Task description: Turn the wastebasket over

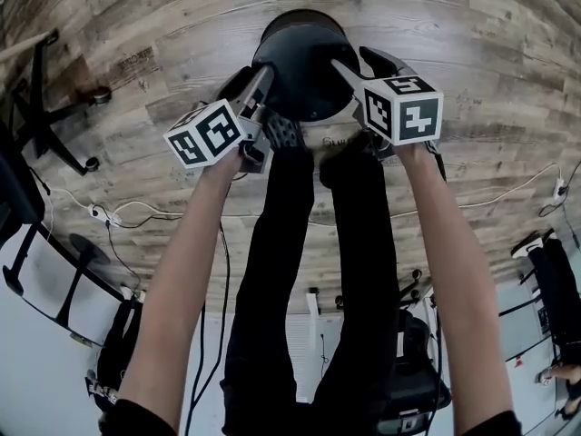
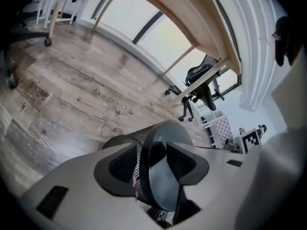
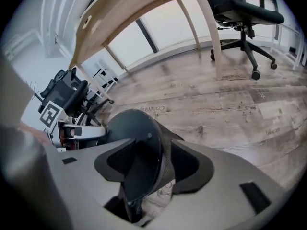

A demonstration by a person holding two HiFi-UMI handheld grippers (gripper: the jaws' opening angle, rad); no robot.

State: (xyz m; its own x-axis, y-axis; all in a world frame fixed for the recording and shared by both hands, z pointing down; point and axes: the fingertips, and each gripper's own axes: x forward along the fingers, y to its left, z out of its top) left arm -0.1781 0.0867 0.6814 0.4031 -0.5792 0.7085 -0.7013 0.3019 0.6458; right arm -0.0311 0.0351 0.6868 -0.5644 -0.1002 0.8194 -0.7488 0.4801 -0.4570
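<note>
A black mesh wastebasket (image 1: pixel 304 62) stands on the wooden floor just beyond my feet, its solid round base turned up towards me. My left gripper (image 1: pixel 254 84) straddles the left edge of that base. In the left gripper view, one pad lies outside the mesh wall (image 2: pixel 136 152) and the other over the base disc. My right gripper (image 1: pixel 363 66) straddles the right edge the same way, with the wastebasket (image 3: pixel 136 128) between its jaws. Both grippers stand wide, and I see no pad pressing on the edge. The basket's mouth is hidden.
My legs and shoes (image 1: pixel 283 133) stand right behind the basket. A wheeled chair base (image 1: pixel 64 107) is at the left, and cables (image 1: pixel 118 209) trail over the floor. Beyond are a wooden table leg (image 3: pixel 211 28) and a black office chair (image 3: pixel 244 13).
</note>
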